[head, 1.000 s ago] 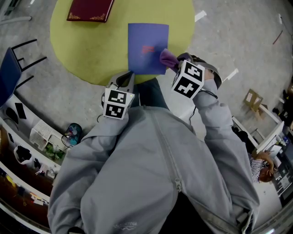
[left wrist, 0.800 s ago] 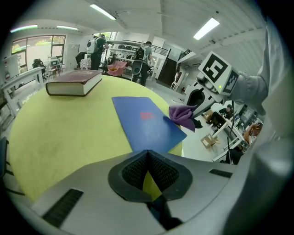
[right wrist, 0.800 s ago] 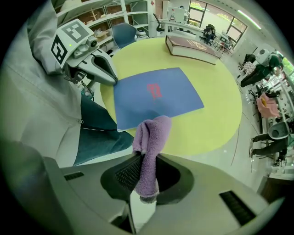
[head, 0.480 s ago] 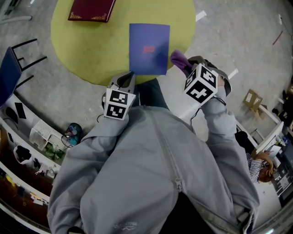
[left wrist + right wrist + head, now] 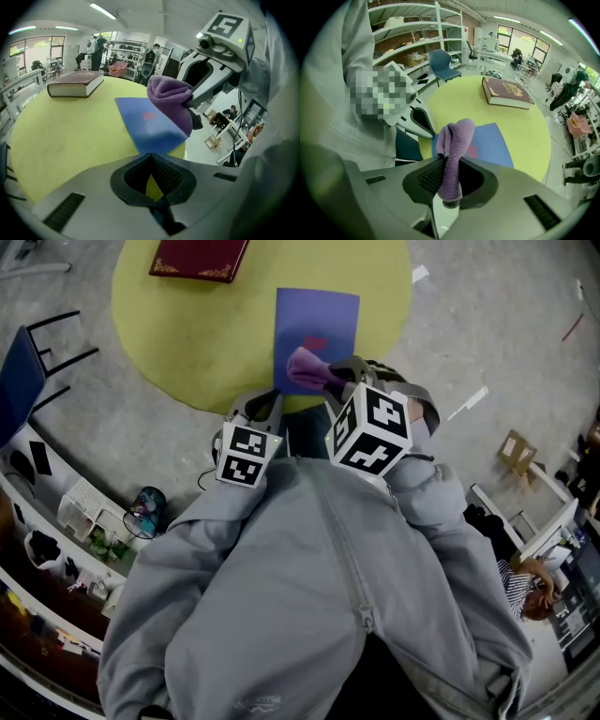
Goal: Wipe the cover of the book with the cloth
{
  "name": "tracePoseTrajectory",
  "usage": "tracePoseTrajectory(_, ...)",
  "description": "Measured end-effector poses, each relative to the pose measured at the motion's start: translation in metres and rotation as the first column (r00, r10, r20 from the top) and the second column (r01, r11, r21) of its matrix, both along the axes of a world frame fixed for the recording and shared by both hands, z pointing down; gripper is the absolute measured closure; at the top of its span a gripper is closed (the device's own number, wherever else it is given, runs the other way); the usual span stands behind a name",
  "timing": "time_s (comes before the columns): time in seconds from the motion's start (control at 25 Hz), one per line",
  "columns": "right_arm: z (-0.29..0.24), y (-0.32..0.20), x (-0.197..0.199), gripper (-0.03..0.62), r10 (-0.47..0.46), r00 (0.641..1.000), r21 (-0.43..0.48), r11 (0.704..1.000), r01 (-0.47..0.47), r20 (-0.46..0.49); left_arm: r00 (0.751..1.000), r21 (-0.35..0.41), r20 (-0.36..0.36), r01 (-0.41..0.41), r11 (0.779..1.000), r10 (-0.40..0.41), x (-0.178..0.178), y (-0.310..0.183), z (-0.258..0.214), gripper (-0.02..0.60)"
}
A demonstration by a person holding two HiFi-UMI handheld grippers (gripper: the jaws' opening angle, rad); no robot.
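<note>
Swings cloth point(image 5: 457, 136), clamped in right claw point(image 5: 449, 161), back onto book point(image 5: 323, 315) at bench point(image 5: 187, 343) near edge, pins book corner in closed left claw point(image 5: 150, 155); reads as mid-wipe.

— Where does the head view sit?
— Above the person, facing steeply down on the round yellow table point(image 5: 187, 343).
— And the gripper views?
— Low, close, at its near edge, looking along their jaws; both share the blue book point(image 5: 136, 126) and dark red book point(image 5: 75, 84).
</note>
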State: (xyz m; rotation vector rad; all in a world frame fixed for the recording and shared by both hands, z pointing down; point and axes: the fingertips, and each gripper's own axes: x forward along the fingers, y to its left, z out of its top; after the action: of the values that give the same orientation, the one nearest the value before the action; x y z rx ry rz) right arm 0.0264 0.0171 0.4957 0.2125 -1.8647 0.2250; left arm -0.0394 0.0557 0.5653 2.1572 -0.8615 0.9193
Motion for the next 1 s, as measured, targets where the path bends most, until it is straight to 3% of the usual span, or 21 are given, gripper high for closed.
tracePoseTrajectory(0.4,0.024,0.011,-0.064,0.51,-0.11,0.992,-0.08,0.99,0.115,0.068,1.0,0.012,0.01,-0.004,1.0,0.004,0.0,-0.002,0.0,0.565)
tracePoseTrajectory(1.0,0.058,0.01,-0.07,0.51,-0.235,0.971,-0.094,0.967,0.238,0.043,1.0,0.007,0.003,0.03,1.0,-0.03,-0.003,-0.003,0.004,0.565)
